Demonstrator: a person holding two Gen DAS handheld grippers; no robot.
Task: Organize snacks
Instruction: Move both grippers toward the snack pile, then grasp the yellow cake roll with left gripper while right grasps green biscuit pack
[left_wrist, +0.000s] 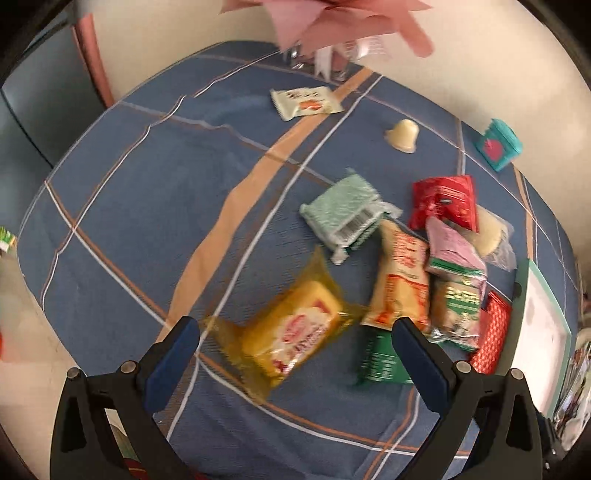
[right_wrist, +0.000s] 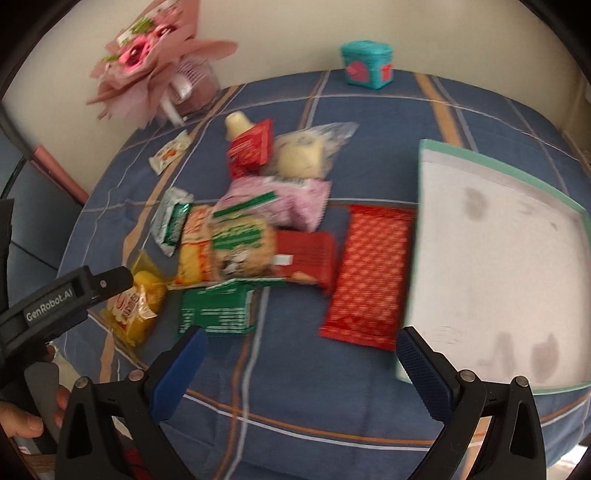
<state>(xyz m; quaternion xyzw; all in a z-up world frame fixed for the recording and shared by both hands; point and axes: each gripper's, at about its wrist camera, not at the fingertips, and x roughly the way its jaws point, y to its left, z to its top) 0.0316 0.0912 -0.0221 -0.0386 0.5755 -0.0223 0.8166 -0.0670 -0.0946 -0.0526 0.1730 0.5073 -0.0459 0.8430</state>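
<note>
Both our claws gape wide, gripping nothing: left gripper (left_wrist: 295, 341) above the yellow plastic-wrapped snack packet (left_wrist: 291, 338), right gripper (right_wrist: 301, 350) over blue plaid cloth (right_wrist: 295, 398), beside the red patterned wrapper (right_wrist: 369, 277) touching the white tray (right_wrist: 424, 158).

We see both views evenly lit by soft, diffuse light; its source lies outside the frames. Shadows are faint, and we find no hard glare beyond a mild sheen on the clear yellow packet (left_wrist: 295, 336) and the foil wrappers. Motion blur smears both pictures: print on the snack packets is unreadable, and the white tray (right_wrist: 495, 258) has soft, streaked edges. The plaid cloth (left_wrist: 129, 206) bows strongly outward under the fisheye, its straight stripes curving. Dark vignette corners ring each frame. The near gripper fingers (right_wrist: 177, 369) look sharper than the table's contents.
</note>
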